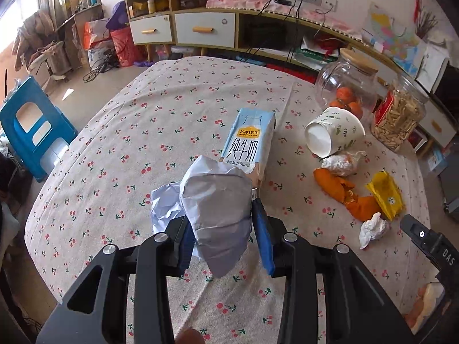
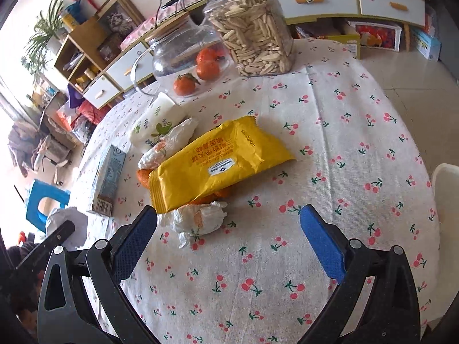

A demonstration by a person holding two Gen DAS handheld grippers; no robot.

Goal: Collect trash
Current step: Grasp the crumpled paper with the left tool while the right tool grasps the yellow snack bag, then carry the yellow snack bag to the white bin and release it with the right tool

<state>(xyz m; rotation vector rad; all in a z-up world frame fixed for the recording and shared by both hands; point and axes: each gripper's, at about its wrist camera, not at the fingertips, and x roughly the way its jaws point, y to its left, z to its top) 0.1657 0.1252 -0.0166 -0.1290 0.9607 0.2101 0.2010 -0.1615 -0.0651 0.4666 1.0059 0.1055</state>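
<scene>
My left gripper (image 1: 226, 229) is shut on a crumpled sheet of white paper (image 1: 218, 209) and holds it above the cherry-print tablecloth (image 1: 143, 132). Beyond it lies a blue milk carton (image 1: 249, 140). A tipped paper cup (image 1: 332, 134), tissue wads (image 1: 373, 229), orange peel (image 1: 338, 189) and a yellow wrapper (image 1: 385, 195) lie to the right. My right gripper (image 2: 228, 223) is open, just short of a tissue wad (image 2: 200, 219) and the yellow wrapper (image 2: 218, 160). The carton (image 2: 110, 177) and cup (image 2: 156, 120) lie to its left.
A glass jar with oranges (image 1: 347, 86) and a jar of seeds (image 1: 398, 114) stand at the table's far right. A blue stool (image 1: 31, 126) stands on the floor to the left. A cabinet with drawers (image 1: 200, 28) lines the wall.
</scene>
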